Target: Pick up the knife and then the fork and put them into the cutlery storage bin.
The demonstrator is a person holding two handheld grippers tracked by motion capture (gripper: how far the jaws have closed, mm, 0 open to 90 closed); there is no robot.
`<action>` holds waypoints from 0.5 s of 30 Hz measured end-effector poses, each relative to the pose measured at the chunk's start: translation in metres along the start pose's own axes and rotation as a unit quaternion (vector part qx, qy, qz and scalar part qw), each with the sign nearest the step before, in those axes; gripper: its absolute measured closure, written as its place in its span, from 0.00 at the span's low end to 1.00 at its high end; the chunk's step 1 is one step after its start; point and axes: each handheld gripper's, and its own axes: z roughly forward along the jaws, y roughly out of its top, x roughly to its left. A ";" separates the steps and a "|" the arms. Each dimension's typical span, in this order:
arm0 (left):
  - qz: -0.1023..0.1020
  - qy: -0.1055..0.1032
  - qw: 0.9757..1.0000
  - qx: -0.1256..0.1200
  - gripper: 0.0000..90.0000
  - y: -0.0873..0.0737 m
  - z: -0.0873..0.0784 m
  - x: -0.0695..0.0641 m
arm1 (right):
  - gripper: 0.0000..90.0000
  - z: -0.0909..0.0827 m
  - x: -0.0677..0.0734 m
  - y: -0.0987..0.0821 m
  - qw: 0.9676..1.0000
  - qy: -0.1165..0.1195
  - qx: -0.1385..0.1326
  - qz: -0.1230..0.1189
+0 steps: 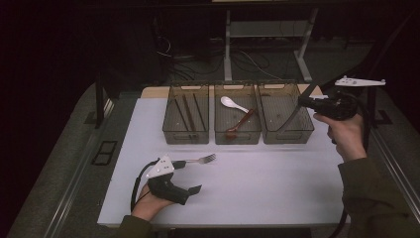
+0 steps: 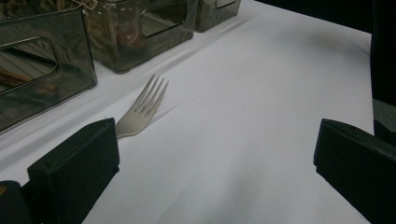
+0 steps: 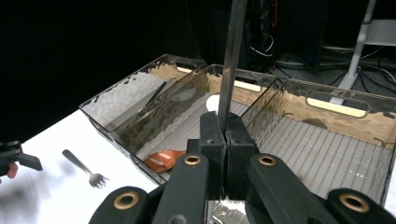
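Observation:
A silver fork (image 1: 200, 159) (image 2: 142, 109) lies on the white table mat, its handle running behind one jaw of my left gripper (image 1: 190, 176) (image 2: 215, 177). That gripper rests near the front edge, open, with bare mat between its jaws. My right gripper (image 1: 303, 101) (image 3: 225, 126) is raised at the right, shut on a thin flat metal utensil (image 1: 294, 115) (image 3: 231, 60), seemingly a knife. The utensil slants down over the right-hand clear bin (image 1: 307, 131) (image 3: 327, 140).
Three clear bins stand side by side at the back of the mat. The left bin (image 1: 168, 134) holds dark chopsticks. In the middle bin (image 1: 237, 140) lie a white spoon (image 1: 233, 103) and a brown spoon (image 1: 240, 124) (image 3: 163, 160). Desk legs and cables lie beyond.

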 end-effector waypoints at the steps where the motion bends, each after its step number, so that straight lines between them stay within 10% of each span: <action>1: 0.000 0.000 1.000 0.000 0.00 0.000 0.000 0.000 | 0.98 -0.001 -0.001 0.001 1.000 0.000 -0.002 0.000; 15: 0.002 -0.004 1.000 0.004 0.00 0.000 0.001 0.000 | 0.98 -0.004 -0.016 0.010 0.999 -0.038 0.007 -0.007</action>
